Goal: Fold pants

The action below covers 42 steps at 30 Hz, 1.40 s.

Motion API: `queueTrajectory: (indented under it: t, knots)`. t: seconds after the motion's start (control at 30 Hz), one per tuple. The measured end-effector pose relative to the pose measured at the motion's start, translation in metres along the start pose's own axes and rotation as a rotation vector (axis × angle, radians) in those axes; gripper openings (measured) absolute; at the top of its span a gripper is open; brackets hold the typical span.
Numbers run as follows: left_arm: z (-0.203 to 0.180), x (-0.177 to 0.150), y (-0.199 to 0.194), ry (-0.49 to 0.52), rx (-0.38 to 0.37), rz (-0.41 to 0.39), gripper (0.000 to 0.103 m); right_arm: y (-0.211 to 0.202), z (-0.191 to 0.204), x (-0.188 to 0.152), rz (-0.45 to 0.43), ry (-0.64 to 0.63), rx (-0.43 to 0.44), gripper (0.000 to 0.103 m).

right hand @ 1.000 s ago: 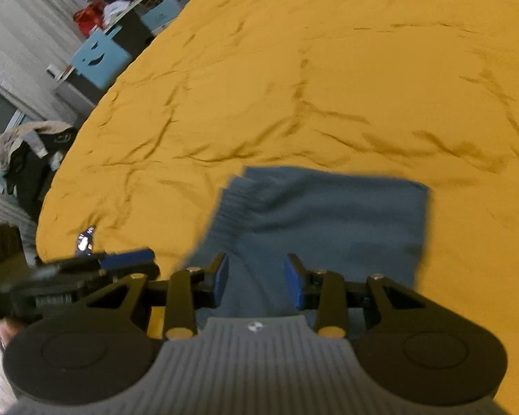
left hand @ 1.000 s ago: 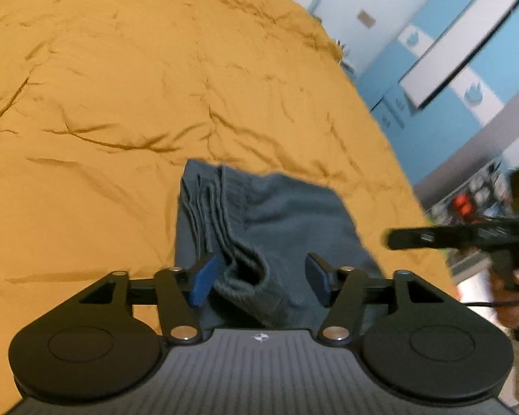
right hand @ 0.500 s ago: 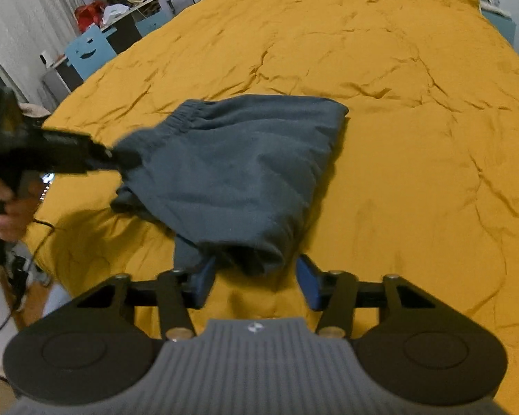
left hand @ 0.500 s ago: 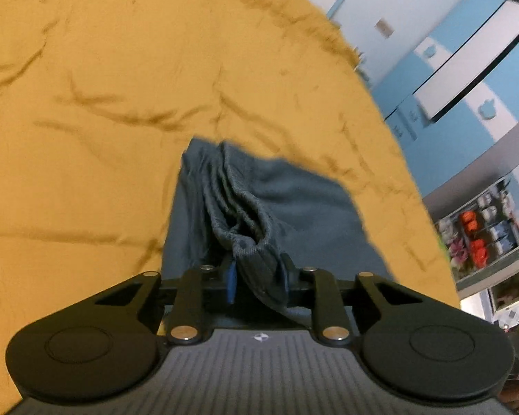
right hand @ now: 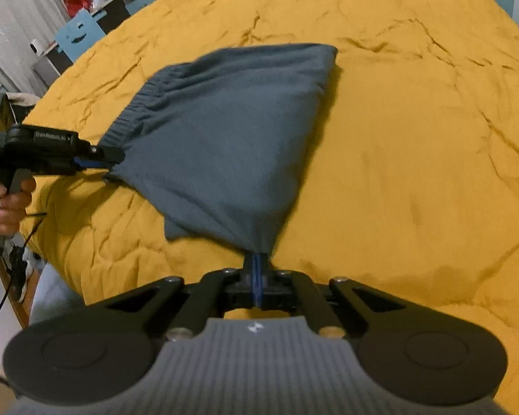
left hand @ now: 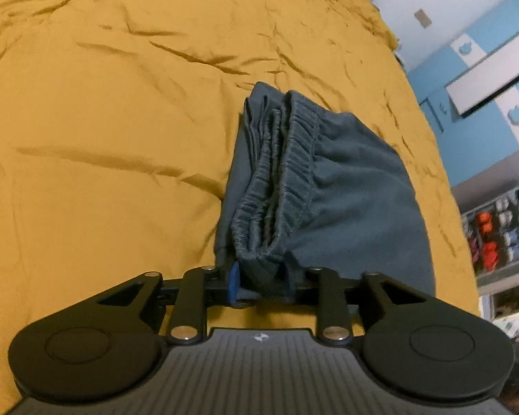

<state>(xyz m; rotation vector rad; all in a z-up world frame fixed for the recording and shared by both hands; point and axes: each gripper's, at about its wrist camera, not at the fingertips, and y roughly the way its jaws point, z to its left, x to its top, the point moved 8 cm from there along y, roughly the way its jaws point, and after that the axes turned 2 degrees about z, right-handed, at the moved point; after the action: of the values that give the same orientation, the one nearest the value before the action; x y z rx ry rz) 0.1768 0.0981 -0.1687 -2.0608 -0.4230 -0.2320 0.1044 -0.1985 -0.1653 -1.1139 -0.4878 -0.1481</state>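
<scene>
The right gripper [right hand: 256, 278] has its fingers pinched together on a corner of the folded grey-blue pants [right hand: 231, 138], while the left gripper [left hand: 259, 276] clamps the bunched waistband [left hand: 280, 186] (both corners held, probably for another fold) over the mustard bedspread [right hand: 415, 138].

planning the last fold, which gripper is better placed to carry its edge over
Right, probably. The right gripper pinches a thin corner of the pants; the left gripper clamps the bunched waistband, a steadier anchor.
</scene>
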Motion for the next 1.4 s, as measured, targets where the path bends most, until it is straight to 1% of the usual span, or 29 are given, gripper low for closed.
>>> queueTrajectory:
  t: [0.03,0.1,0.13,0.17,0.23,0.27,0.3,0.37,0.43,0.5,0.57,0.63,0.7,0.73,0.77,0.8,0.87,0.97,1.03,1.07,1.1,1.13,1.17,1.2,1.27,1.3,1.33,1.37,1.4]
  knots:
    - [-0.002,0.002,-0.003,0.014,0.006,0.010,0.040,-0.003,-0.002,-0.001,0.005,0.001,0.003,0.000]
    - [-0.009,0.008,-0.012,0.063,0.034,0.008,0.054,-0.010,-0.006,-0.002,-0.001,0.014,0.013,0.001]
    - [-0.013,0.011,-0.016,0.091,0.053,-0.008,0.062,-0.015,-0.008,0.000,-0.011,0.017,0.012,0.001]
    - [-0.017,0.013,-0.023,0.125,0.068,-0.036,0.067,-0.019,-0.012,0.003,-0.027,0.018,0.011,0.002]
    - [-0.024,0.022,-0.029,0.164,0.071,-0.068,0.071,-0.029,-0.014,0.010,-0.058,0.024,0.011,0.011]
    - [-0.026,0.027,-0.032,0.170,0.071,-0.081,0.073,-0.032,-0.015,0.015,-0.076,0.028,0.012,0.024]
    - [-0.028,0.032,-0.033,0.175,0.072,-0.095,0.074,-0.035,-0.018,0.020,-0.090,0.031,0.015,0.032]
    - [-0.033,0.045,-0.031,0.185,0.075,-0.125,0.075,-0.037,-0.020,0.032,-0.120,0.037,0.018,0.032]
    - [-0.035,0.057,-0.027,0.183,0.059,-0.151,0.075,-0.036,-0.024,0.046,-0.149,0.052,0.023,0.036]
    - [-0.036,0.072,-0.017,0.160,0.013,-0.152,0.077,-0.033,-0.027,0.061,-0.172,0.070,0.038,0.044]
    - [-0.036,0.085,-0.001,0.137,-0.010,-0.147,0.078,-0.022,-0.035,0.076,-0.182,0.110,0.050,0.044]
    - [-0.032,0.094,0.015,0.120,-0.006,-0.137,0.078,-0.008,-0.043,0.092,-0.186,0.156,0.065,0.047]
    - [-0.029,0.101,0.032,0.098,-0.005,-0.126,0.073,0.006,-0.049,0.104,-0.201,0.186,0.072,0.048]
    - [-0.027,0.104,0.040,0.088,-0.001,-0.109,0.063,0.012,-0.052,0.111,-0.208,0.198,0.072,0.048]
    - [-0.024,0.104,0.045,0.081,-0.005,-0.094,0.040,0.019,-0.055,0.119,-0.215,0.209,0.073,0.048]
    - [-0.023,0.104,0.050,0.076,-0.017,-0.083,0.028,0.027,-0.059,0.126,-0.219,0.218,0.075,0.048]
    - [-0.022,0.104,0.054,0.079,-0.002,-0.102,0.019,0.041,-0.066,0.139,-0.220,0.248,0.085,0.047]
    - [-0.013,0.105,0.059,0.080,0.041,-0.134,0.014,0.061,-0.075,0.153,-0.208,0.305,0.120,0.047]
    - [0.000,0.107,0.063,0.021,0.046,-0.148,0.013,0.071,-0.078,0.156,-0.205,0.320,0.129,0.047]
    - [0.006,0.108,0.065,-0.008,0.030,-0.145,0.014,0.075,-0.078,0.157,-0.202,0.327,0.133,0.047]
    - [0.008,0.108,0.066,-0.018,0.017,-0.137,0.015,0.078,-0.079,0.156,-0.200,0.335,0.138,0.047]
    - [0.009,0.108,0.065,-0.019,0.012,-0.128,0.022,0.080,-0.078,0.155,-0.200,0.341,0.147,0.047]
    - [0.008,0.108,0.062,-0.014,0.015,-0.123,0.033,0.080,-0.078,0.153,-0.200,0.347,0.154,0.047]
    - [0.008,0.110,0.057,-0.011,0.019,-0.128,0.040,0.080,-0.078,0.152,-0.200,0.351,0.161,0.047]
    - [0.007,0.110,0.044,-0.016,0.023,-0.145,0.060,0.076,-0.079,0.149,-0.203,0.363,0.175,0.047]
    - [0.007,0.110,0.038,-0.016,0.018,-0.150,0.065,0.072,-0.079,0.147,-0.209,0.373,0.188,0.048]
    - [0.005,0.109,0.032,-0.015,0.004,-0.151,0.077,0.070,-0.078,0.145,-0.213,0.384,0.203,0.049]
    - [0.004,0.107,0.028,-0.014,-0.017,-0.145,0.085,0.067,-0.078,0.142,-0.215,0.397,0.221,0.052]
    - [0.003,0.105,0.024,-0.022,-0.035,-0.139,0.087,0.065,-0.078,0.139,-0.212,0.409,0.237,0.055]
